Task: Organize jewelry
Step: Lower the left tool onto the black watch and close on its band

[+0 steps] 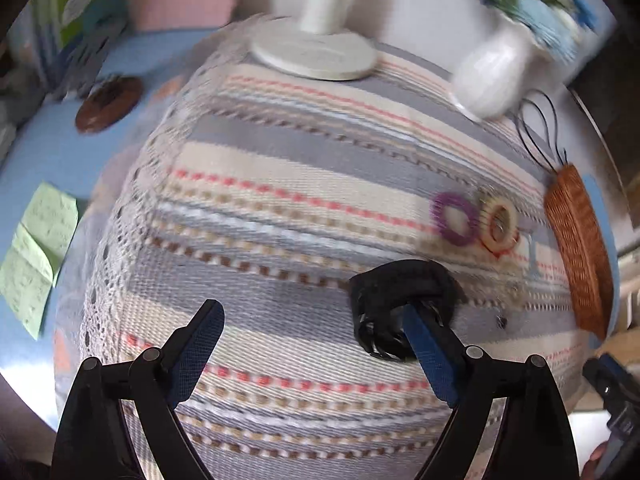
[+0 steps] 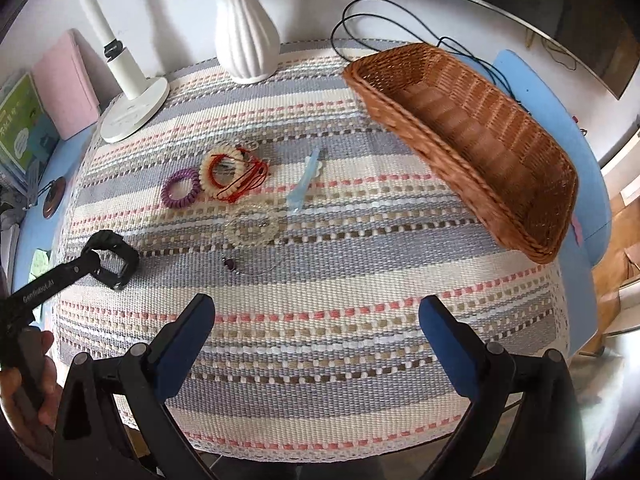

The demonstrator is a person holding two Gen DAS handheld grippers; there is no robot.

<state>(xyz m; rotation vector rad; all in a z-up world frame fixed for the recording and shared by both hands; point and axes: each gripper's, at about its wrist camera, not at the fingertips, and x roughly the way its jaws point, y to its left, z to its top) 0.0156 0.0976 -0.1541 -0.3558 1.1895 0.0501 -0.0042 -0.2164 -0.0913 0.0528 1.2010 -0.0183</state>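
The left gripper (image 1: pixel 314 340) has jaws wide, gripping nothing; its right finger pokes inside the black hair claw clip (image 1: pixel 400 300). Clip appears light, rigid, toothed: grasp across its arched body. The right gripper (image 2: pixel 316 340) hovers open, empty.

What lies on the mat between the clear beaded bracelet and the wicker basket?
In the right wrist view, only a pale blue hair clip lies between the clear beaded bracelet and the wicker basket; the rest is bare striped mat.
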